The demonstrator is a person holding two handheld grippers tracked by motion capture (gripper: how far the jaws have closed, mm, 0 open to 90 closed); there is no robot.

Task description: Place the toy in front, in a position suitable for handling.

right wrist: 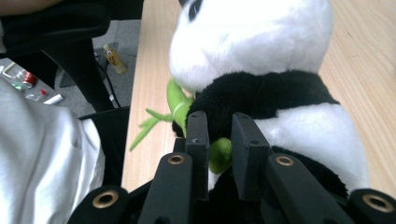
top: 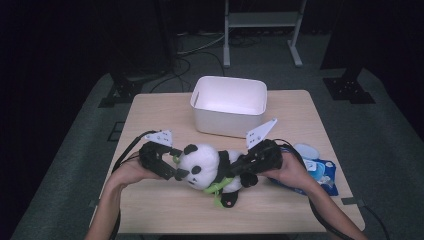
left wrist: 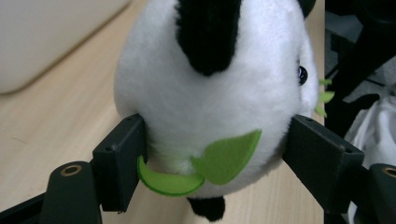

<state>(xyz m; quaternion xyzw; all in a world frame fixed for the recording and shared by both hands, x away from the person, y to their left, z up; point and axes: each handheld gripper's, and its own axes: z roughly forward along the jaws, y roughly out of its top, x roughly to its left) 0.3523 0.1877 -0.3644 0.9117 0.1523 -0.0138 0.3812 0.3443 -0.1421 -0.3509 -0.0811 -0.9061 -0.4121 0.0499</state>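
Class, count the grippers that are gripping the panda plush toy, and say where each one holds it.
2. The left gripper clamps the head of the panda plush toy; the right gripper pinches its black arm and green bamboo sprig.

The high view looks forward and down over the whole table [top: 280,200] from the person's side; each gripper view sits close against the panda [left wrist: 210,93], their shared subject.

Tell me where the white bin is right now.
In the high view the white bin stands at the far middle of the wooden table, just behind the plush panda that lies nearer the person.
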